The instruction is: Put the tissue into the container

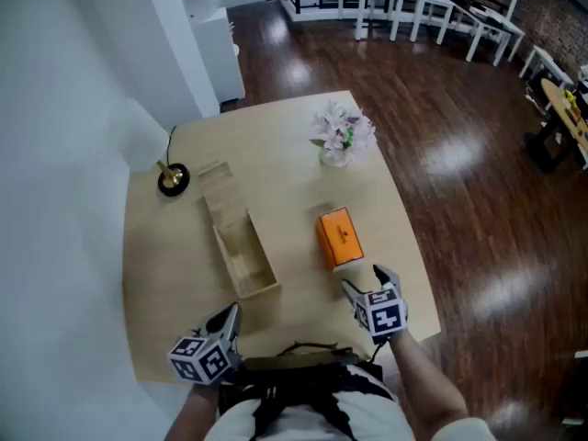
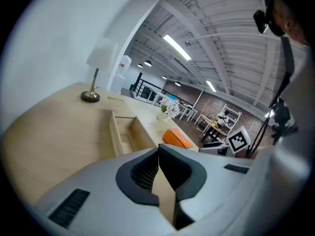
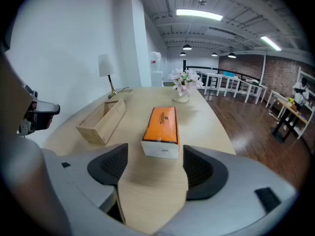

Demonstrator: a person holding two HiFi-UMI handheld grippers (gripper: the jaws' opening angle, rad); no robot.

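Observation:
An orange tissue box (image 1: 339,237) with a white end lies on the wooden table (image 1: 276,154), right of the middle. A long open wooden container (image 1: 241,246) lies to its left, empty. My right gripper (image 1: 367,283) hovers just short of the tissue box's near end, jaws open, nothing between them; the right gripper view has the tissue box (image 3: 161,131) straight ahead of my right gripper (image 3: 152,168). My left gripper (image 1: 230,320) sits near the table's front edge, below the container, shut and empty. The left gripper view shows the container (image 2: 125,134) beyond my left gripper (image 2: 159,173).
A vase of pale flowers (image 1: 343,136) stands at the table's far right. A small lamp with a brass base (image 1: 172,178) stands at the far left. A white wall runs along the left; dark wood floor lies to the right, with white tables (image 1: 432,7) beyond.

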